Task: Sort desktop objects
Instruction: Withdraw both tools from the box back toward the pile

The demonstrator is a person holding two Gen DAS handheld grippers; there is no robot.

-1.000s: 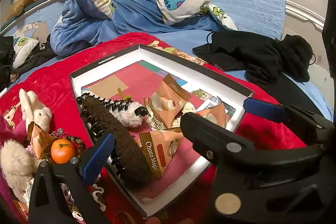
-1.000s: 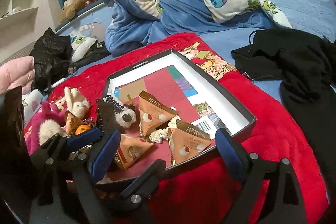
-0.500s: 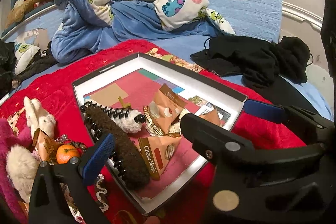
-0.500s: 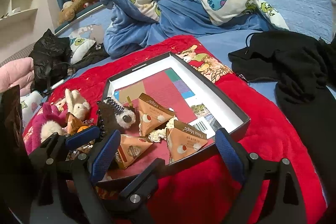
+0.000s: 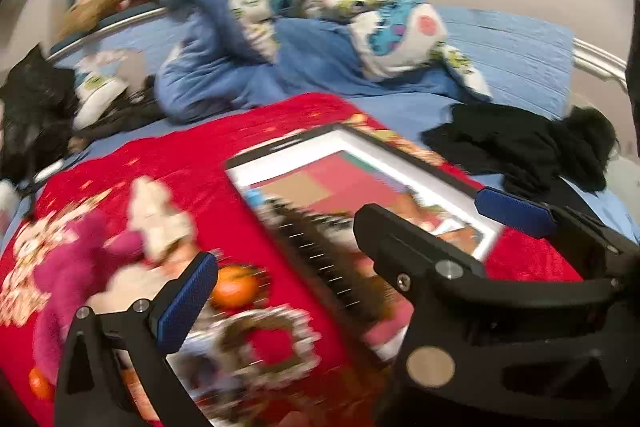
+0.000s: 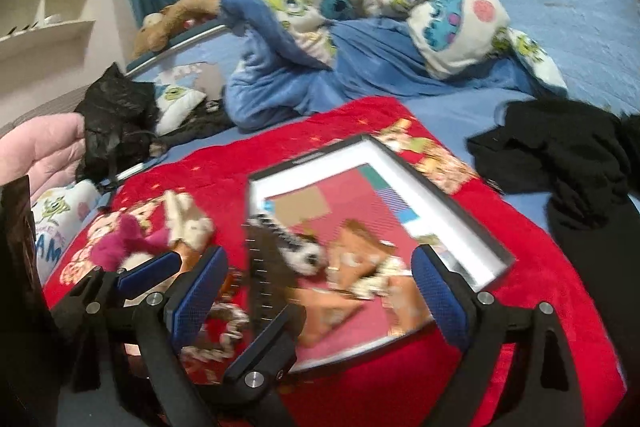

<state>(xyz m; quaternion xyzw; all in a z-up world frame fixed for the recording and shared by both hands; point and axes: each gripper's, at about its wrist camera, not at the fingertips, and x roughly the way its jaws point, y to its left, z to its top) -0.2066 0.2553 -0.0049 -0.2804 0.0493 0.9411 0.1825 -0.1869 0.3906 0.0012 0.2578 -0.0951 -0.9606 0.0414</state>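
Both the left tongs (image 5: 352, 255) and the right tongs (image 6: 320, 291) hang open and empty, and the left view has swung toward 9 o'clock, now facing the orange (image 5: 235, 285) beside the tray (image 5: 486, 241), probably the next object to sort.

We saw that the left gripper (image 5: 352, 239) had black plastic arms, blue textured pads (image 5: 186, 303) and silver screws. The right gripper (image 6: 318, 291) matched it: black frame, blue pads (image 6: 438, 297), silver bolts at the joints.
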